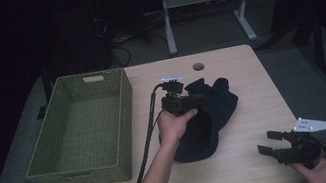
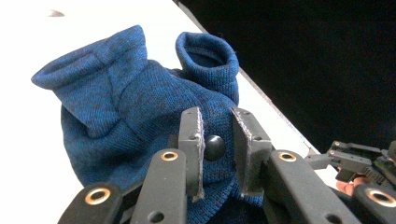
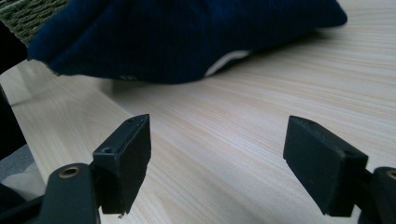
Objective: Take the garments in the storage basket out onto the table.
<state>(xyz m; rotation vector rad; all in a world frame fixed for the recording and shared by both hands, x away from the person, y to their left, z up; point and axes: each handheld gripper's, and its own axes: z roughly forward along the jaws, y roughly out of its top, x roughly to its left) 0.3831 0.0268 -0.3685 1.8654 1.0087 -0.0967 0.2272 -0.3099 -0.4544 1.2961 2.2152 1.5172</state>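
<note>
1. Left gripper (image 2: 217,149): jaws narrowly parted, straddling a dark button on the blue knit garment (image 2: 140,116); not yet pinched.
2. Right gripper (image 3: 217,163): jaws spread wide, idle at lower right of the bench (image 1: 255,105).
3. Garment at frame centre, long axis diagonal, sleeves toward upper right.
4. Judged step: grasp; next, close and carry left to the basket (image 1: 126,123).

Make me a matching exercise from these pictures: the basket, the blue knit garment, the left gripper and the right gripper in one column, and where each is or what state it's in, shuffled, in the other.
Things:
1. green woven basket
2. blue knit garment
3. left gripper
4. right gripper

Places or states:
A. fingers wide apart, near the table's front right corner
B. lying crumpled in the middle of the table
C. standing on the table's left side
D. fingers a narrow gap apart, over the knit fabric

Pairs: 1-C, 2-B, 3-D, 4-A
</note>
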